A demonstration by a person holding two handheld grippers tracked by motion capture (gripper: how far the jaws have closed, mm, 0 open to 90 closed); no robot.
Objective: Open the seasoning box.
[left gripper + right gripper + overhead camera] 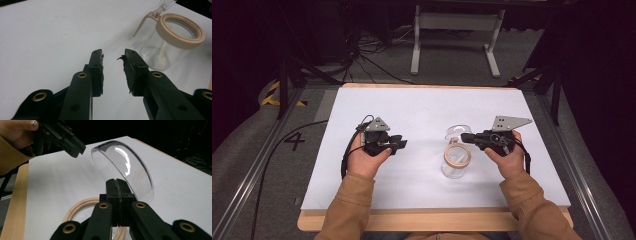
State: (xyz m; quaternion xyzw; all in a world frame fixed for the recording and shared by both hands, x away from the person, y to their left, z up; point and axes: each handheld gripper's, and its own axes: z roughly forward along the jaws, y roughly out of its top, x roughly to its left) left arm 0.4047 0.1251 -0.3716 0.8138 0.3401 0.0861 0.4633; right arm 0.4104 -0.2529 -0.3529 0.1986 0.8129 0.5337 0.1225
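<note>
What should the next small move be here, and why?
Probably bring the left claw across to steady the jar. The right claw is shut on the clear hinged lid, holding it swung open above the beige rim, while the left claw's jaws stand apart, empty, beside the jar and not touching it.

My left tool (398, 145) is matte black, with brass-ringed screw holes and frayed dark pads (128, 68); a grey three-cornered plate (377, 124) at its 11 o'clock; a black cable (346, 160) trails at 7 o'clock; my right tool (464, 136) matches; both sleeves (346, 210) are mustard-tan.
</note>
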